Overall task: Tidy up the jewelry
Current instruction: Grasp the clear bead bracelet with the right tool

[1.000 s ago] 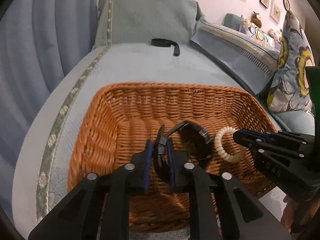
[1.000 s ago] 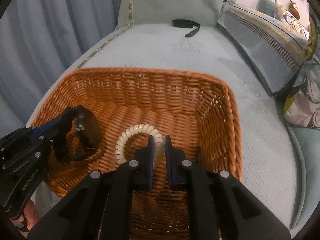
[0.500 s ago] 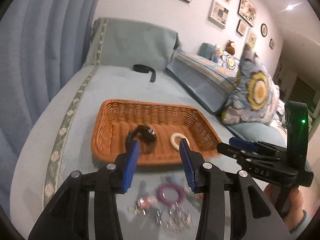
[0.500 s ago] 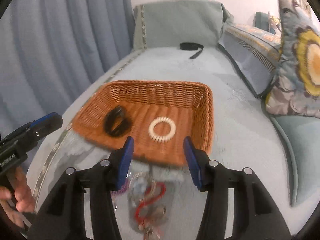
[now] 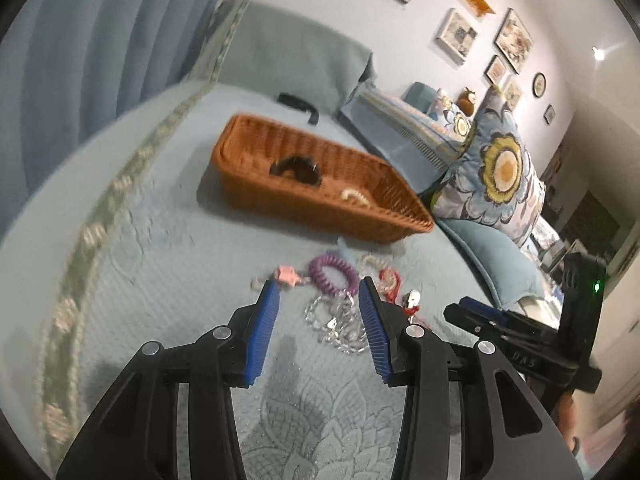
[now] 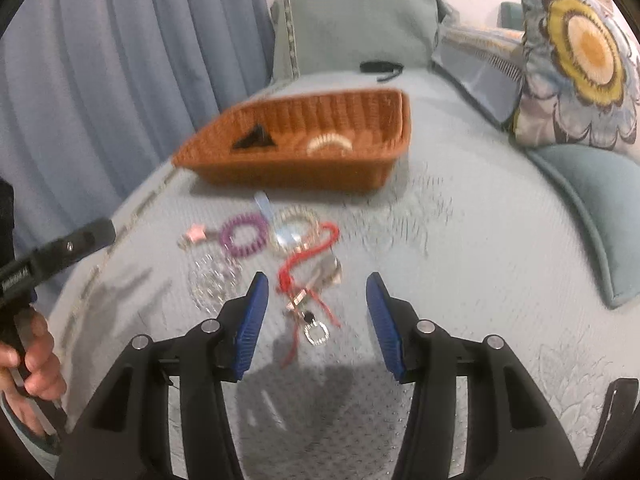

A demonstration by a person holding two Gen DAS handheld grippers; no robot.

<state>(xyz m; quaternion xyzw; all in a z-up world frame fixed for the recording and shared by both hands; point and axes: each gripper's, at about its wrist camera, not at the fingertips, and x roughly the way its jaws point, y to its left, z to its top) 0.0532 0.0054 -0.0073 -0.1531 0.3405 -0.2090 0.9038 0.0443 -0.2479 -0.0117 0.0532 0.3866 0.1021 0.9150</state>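
**Both tools spread wide over the jewelry on the bed**

We hold the left tool (image 5: 316, 320) released, its blue-padded fingers spread with nothing between them, low above the pale blue quilted bedspread (image 5: 152, 264). Our right tool (image 6: 316, 316) is likewise released and carries nothing.

Just past the right tool's fingers we see the red corded bracelet with a small silver ring charm (image 6: 308, 276), its cord running from near to far. Left of it lies a clear crystal bead bracelet (image 6: 212, 280), which in the left view sits between the left tool's fingertips. A little farther lie the purple coiled spiral bracelet (image 6: 244, 236), a small pink star charm (image 6: 196, 233) to its left, and a clear round bracelet (image 6: 294, 226) to its right, touching the red cord. All of these form a loose cluster on the bedspread, near the basket but outside it.

Farther on stands the orange-brown woven wicker basket (image 6: 288, 172). Inside it, a black band (image 5: 298, 170) rests on the left and a cream-white coiled bracelet (image 6: 330, 142) on the right, apart from each other.

Beyond the basket, a black strap (image 6: 380, 68) lies at the foot of a grey-green cushion (image 6: 360, 28). A large floral pillow (image 6: 580, 60) leans at the far right.
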